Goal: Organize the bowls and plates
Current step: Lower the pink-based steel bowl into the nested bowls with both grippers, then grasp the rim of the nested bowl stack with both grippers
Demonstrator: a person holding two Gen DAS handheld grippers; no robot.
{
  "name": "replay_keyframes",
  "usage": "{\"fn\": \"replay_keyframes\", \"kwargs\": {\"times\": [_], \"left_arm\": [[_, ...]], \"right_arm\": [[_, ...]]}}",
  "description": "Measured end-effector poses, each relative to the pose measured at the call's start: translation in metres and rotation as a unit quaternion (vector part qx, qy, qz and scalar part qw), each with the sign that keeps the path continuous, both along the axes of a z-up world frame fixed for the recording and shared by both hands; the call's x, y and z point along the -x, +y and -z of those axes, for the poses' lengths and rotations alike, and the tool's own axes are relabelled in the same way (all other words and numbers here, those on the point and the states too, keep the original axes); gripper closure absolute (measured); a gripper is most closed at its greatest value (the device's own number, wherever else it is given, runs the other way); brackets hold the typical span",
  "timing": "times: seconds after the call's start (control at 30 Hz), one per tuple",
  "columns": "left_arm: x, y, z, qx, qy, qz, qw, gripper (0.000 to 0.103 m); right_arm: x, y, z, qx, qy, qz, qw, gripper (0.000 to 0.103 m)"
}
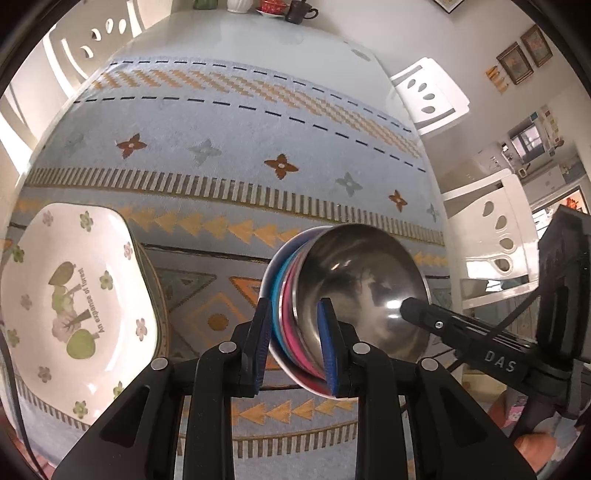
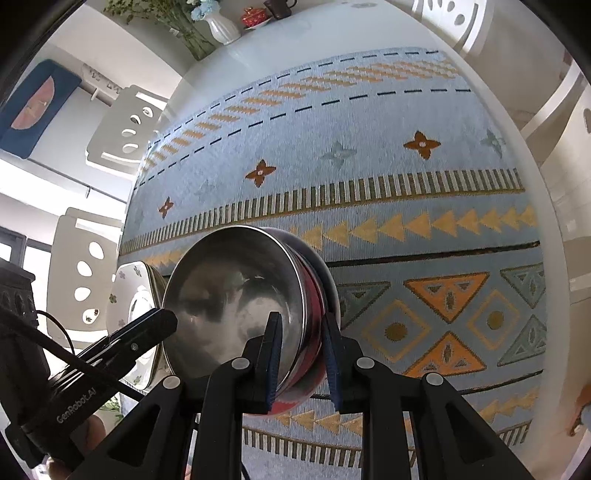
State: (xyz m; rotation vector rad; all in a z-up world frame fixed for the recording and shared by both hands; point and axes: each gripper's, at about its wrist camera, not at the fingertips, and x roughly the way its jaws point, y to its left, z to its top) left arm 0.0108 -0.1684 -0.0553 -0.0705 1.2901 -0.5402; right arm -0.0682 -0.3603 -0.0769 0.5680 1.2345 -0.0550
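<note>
A nested stack of bowls (image 1: 332, 295), steel inside with pink, blue and white ones under it, is held between both grippers above the patterned cloth. My left gripper (image 1: 295, 343) is shut on the stack's left rim. My right gripper (image 2: 301, 354) is shut on the opposite rim of the stack (image 2: 236, 295). The right gripper's finger (image 1: 417, 310) shows touching the steel bowl in the left wrist view. A white squarish floral plate (image 1: 74, 299) lies on another plate to the left; it also shows in the right wrist view (image 2: 136, 295).
The blue patterned tablecloth (image 1: 229, 147) covers the table. A vase (image 2: 221, 26), a red dish (image 2: 255, 16) and a dark mug (image 1: 299, 11) stand at the far end. White chairs (image 1: 428, 96) surround the table.
</note>
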Motion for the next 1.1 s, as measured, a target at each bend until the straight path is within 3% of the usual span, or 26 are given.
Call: {"fn": "replay_keyframes", "kwargs": {"times": [0.27,0.43,0.5,0.57,0.6,0.63,0.73,0.93,1.1], "left_arm": [[0.008,0.008,-0.001,0.004,0.007,0.006,0.9999,0.081],[0.004,0.020,-0.017,0.009,-0.013,-0.002,0.9999,0.080],[0.000,0.020,-0.019,0.017,-0.009,-0.003,0.9998,0.070],[-0.005,0.020,-0.018,0.027,0.011,-0.007,0.9995,0.051],[-0.009,0.022,-0.016,0.040,0.026,-0.016,0.9987,0.033],[-0.010,0.024,-0.016,0.053,0.030,-0.026,0.9978,0.027],[-0.012,0.023,-0.013,0.056,0.037,-0.035,0.9971,0.027],[-0.009,0.017,-0.008,0.038,0.033,-0.020,0.9985,0.027],[-0.011,0.018,0.008,0.064,0.061,-0.018,0.9959,0.027]], "right_arm": [[0.004,0.003,0.008,-0.009,0.021,0.002,1.000,0.082],[0.005,0.002,-0.014,0.014,-0.015,-0.002,1.000,0.081],[0.006,0.000,-0.020,0.006,-0.026,0.001,1.000,0.070],[0.006,-0.004,-0.021,-0.001,-0.023,0.018,1.000,0.054],[0.004,-0.005,-0.020,-0.004,-0.013,0.021,1.000,0.051],[0.001,-0.005,-0.018,-0.015,0.000,0.018,1.000,0.051],[-0.004,-0.010,-0.011,-0.059,0.012,0.013,0.998,0.051],[0.002,-0.024,-0.005,-0.046,0.013,0.034,0.998,0.050],[0.001,-0.034,0.006,-0.077,0.012,0.031,0.996,0.050]]}}
